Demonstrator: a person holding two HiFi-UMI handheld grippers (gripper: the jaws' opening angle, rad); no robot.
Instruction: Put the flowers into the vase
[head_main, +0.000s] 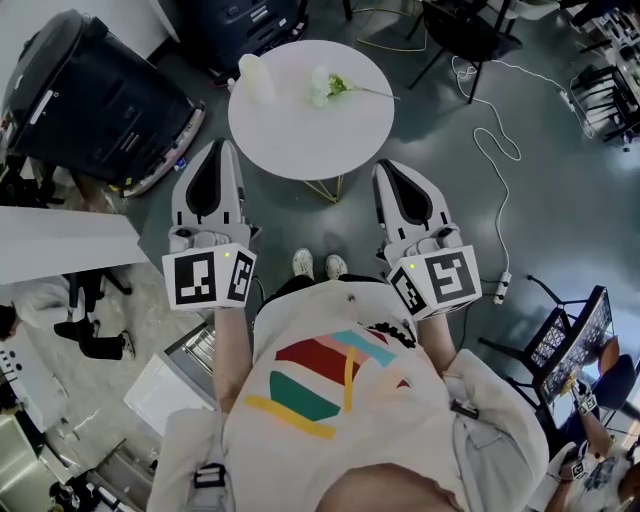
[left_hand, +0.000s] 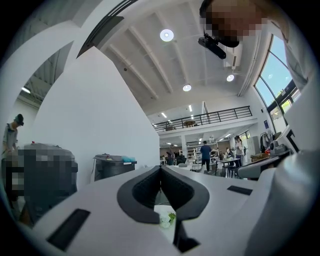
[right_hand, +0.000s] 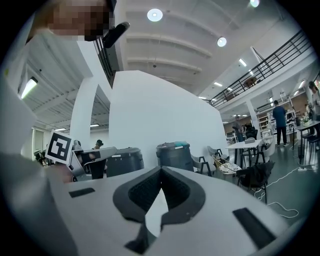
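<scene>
A white vase (head_main: 255, 78) stands on the round white table (head_main: 300, 135), at its far left. A white flower (head_main: 322, 87) with a green stem lies beside the vase, to its right. Both grippers are held level at the table's near edge, short of the vase and flower. My left gripper (head_main: 222, 146) has its jaws shut with nothing between them, and so does my right gripper (head_main: 386, 167). In the left gripper view the flower (left_hand: 165, 218) peeks through the gap under the closed tips (left_hand: 161, 168). The right gripper view shows closed tips (right_hand: 161, 169) over bare tabletop.
A large dark wheeled bin (head_main: 90, 95) stands left of the table, and a white partition (head_main: 60, 245) lies nearer on the left. A black chair (head_main: 465, 30) and a white cable (head_main: 497, 140) on the floor are to the right. The person's shoes (head_main: 318, 265) are near the table's base.
</scene>
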